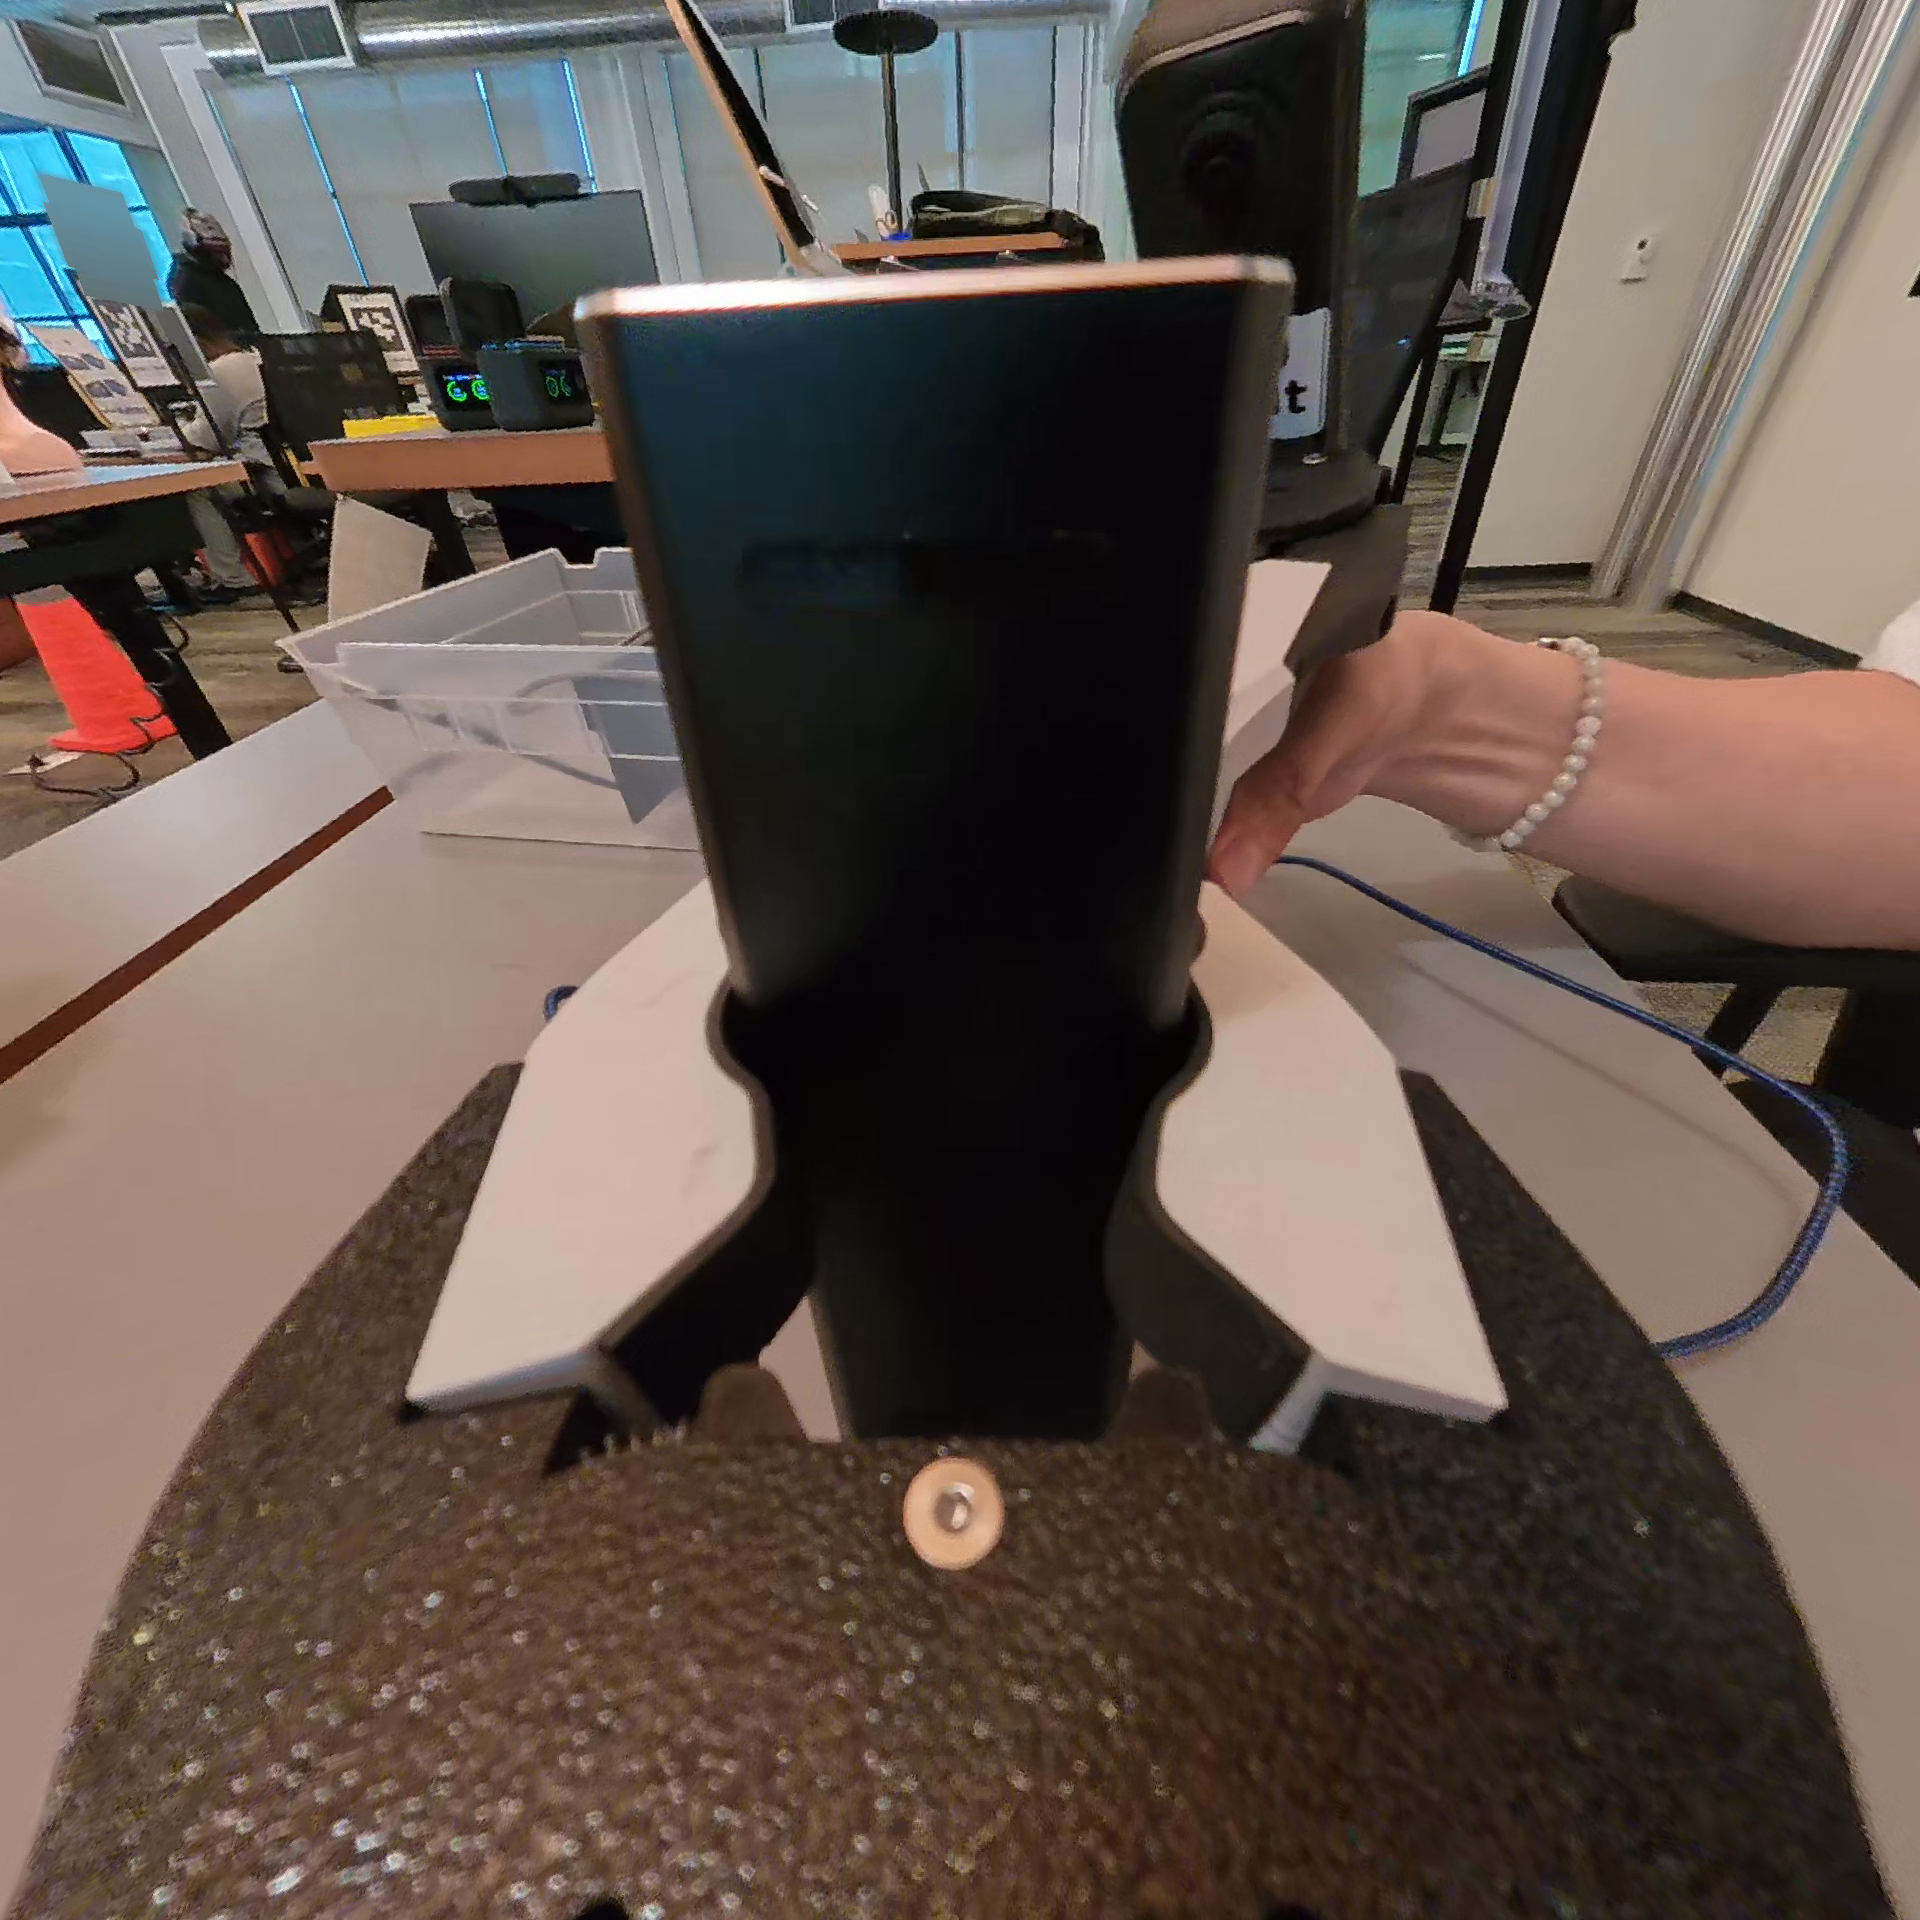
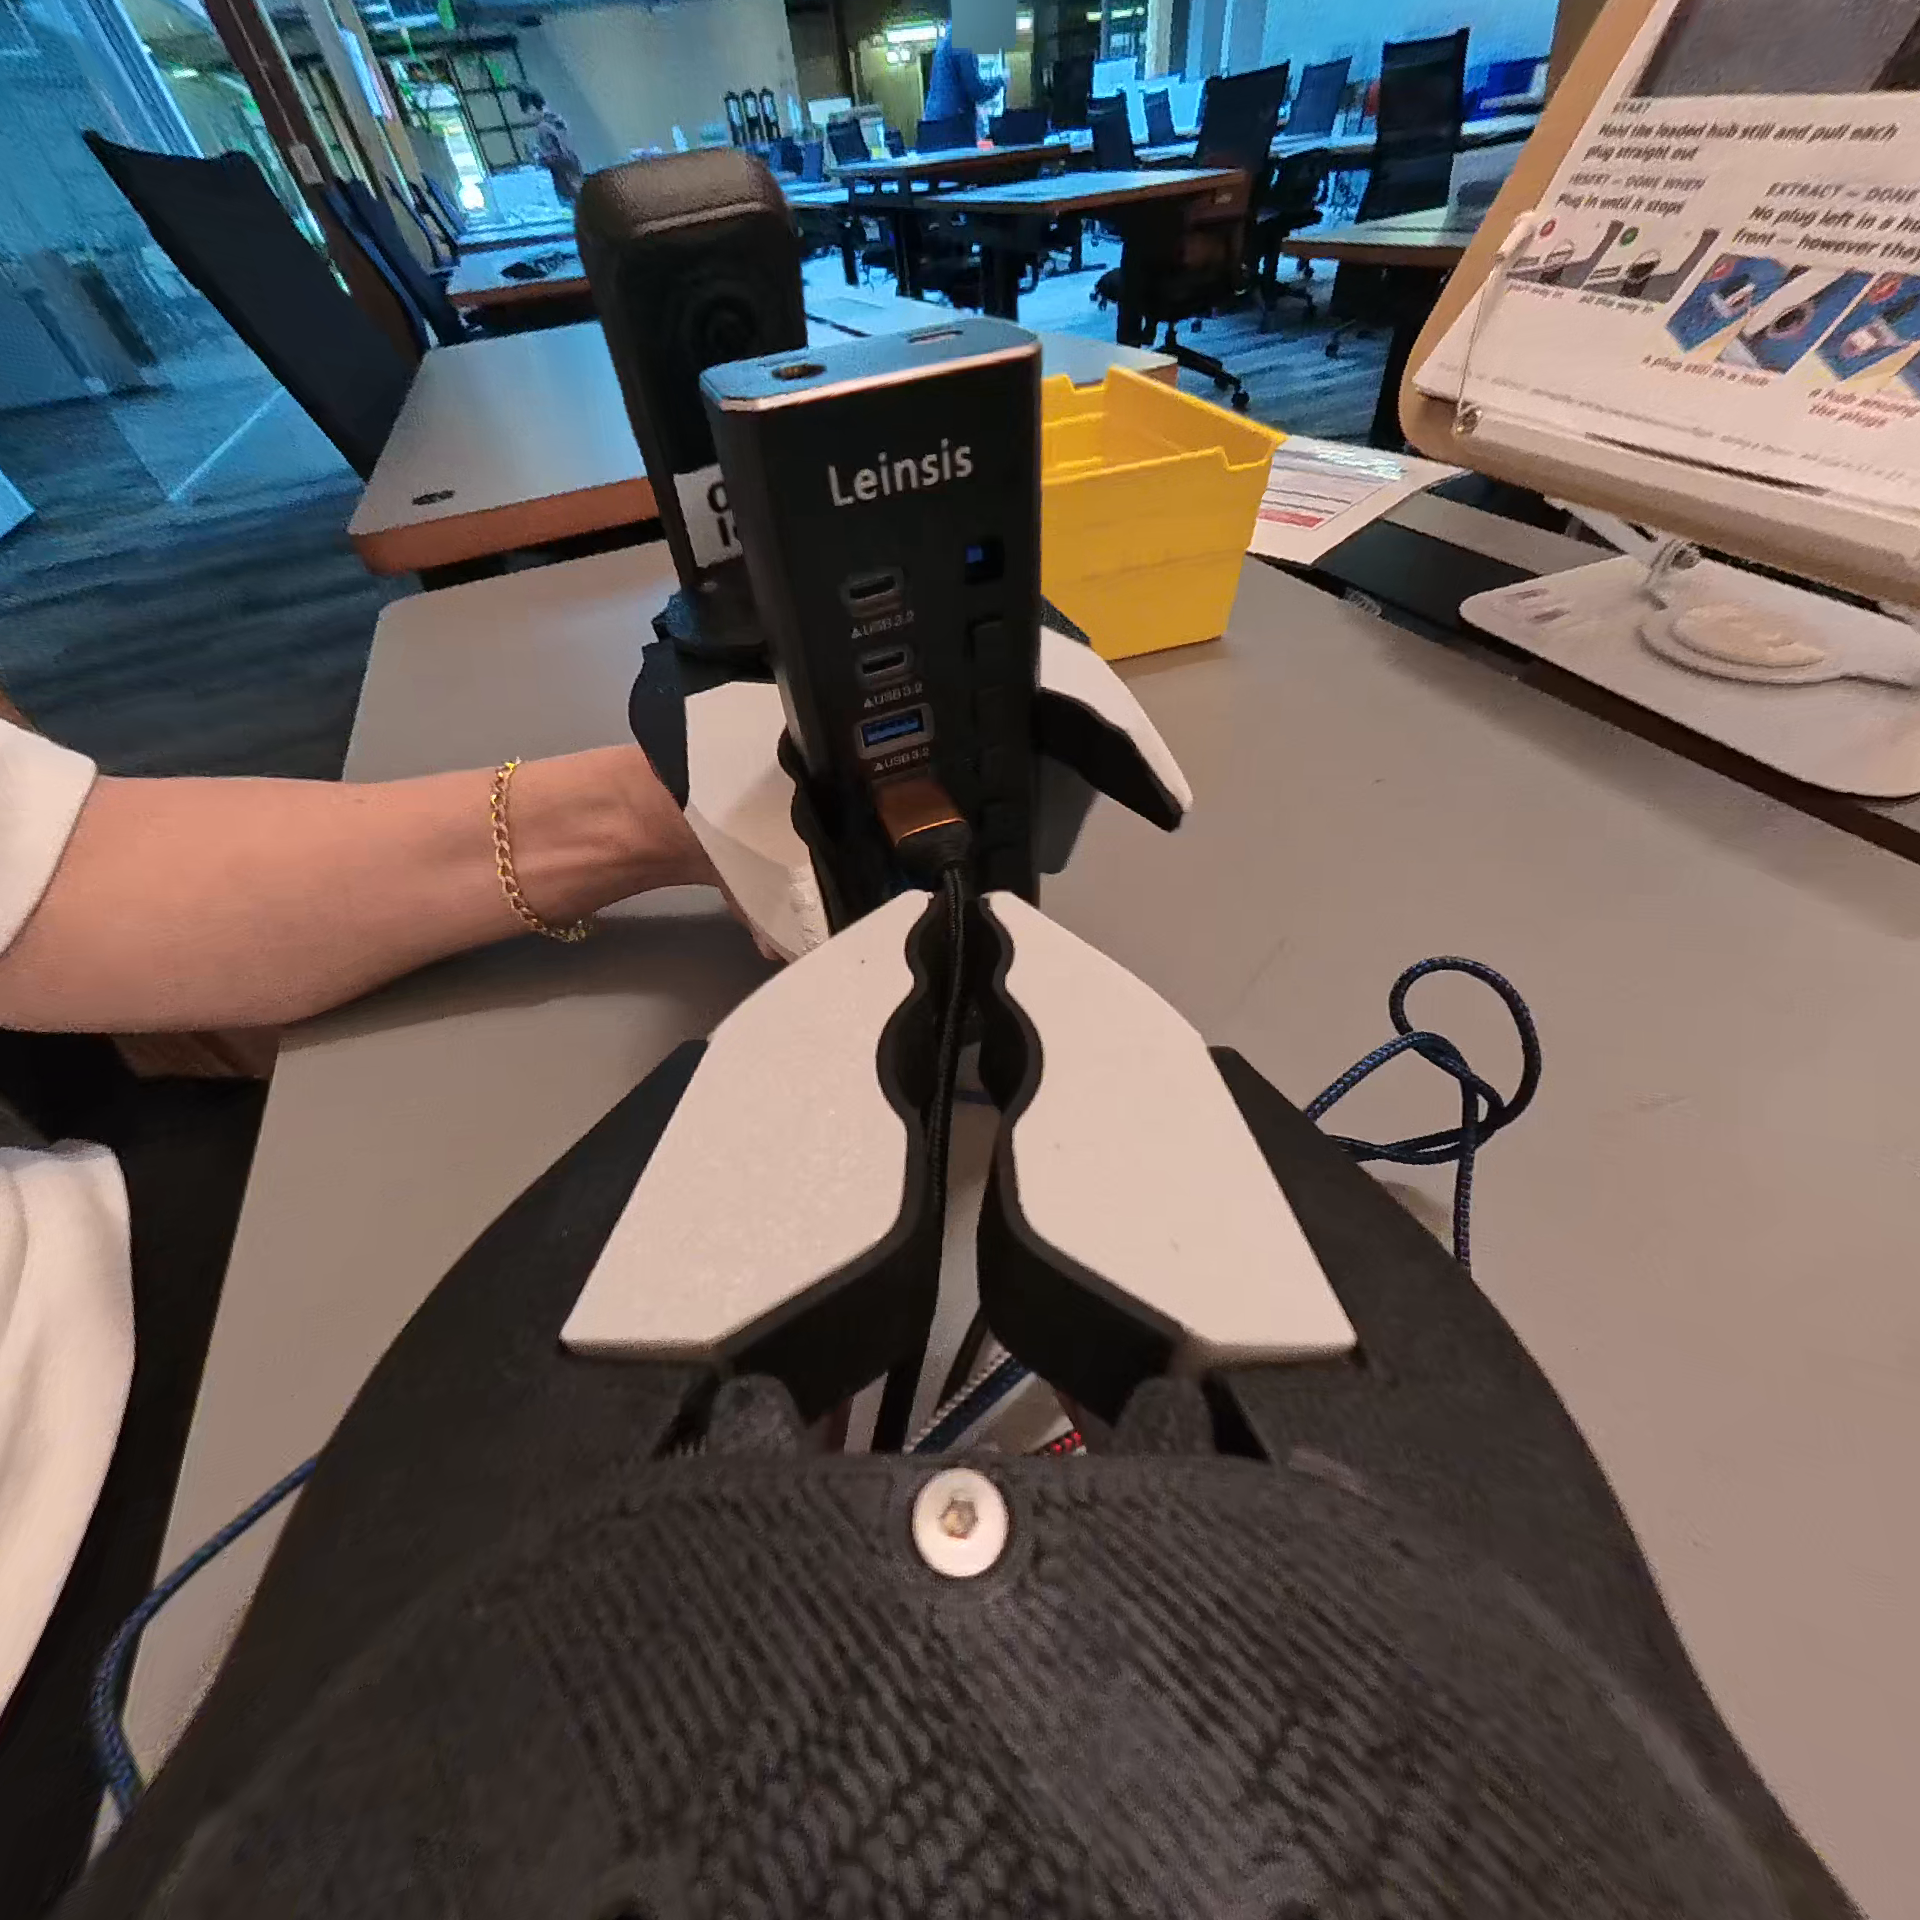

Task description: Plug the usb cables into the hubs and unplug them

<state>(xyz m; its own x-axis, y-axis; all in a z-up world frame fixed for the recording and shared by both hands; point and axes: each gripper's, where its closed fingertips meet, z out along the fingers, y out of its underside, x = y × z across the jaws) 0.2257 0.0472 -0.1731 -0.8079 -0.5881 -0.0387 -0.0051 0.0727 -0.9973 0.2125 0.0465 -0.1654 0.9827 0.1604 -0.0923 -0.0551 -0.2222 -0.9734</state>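
A black USB hub (image 2: 894,540) stands upright, held near its base by my left gripper (image 1: 961,997), which is shut on it. In the left wrist view the hub's plain back (image 1: 935,623) fills the middle. A black braided cable (image 2: 951,997) runs from a copper-collared plug (image 2: 920,816) that sits in the hub's lowest visible port. My right gripper (image 2: 956,914) is shut on this cable just below the plug. Three ports above the plug are empty. A blue braided cable (image 2: 1455,1049) lies looped on the grey table to the right and also shows in the left wrist view (image 1: 1558,987).
A yellow bin (image 2: 1143,520) stands behind the hub. A sheet on a white stand (image 2: 1714,260) is at the far right. A black device on a stand (image 2: 686,312) is behind the hub. A clear plastic bin (image 1: 499,707) sits on the table's far side. Only a small space, under 4 cm, lies between the two pairs of fingers.
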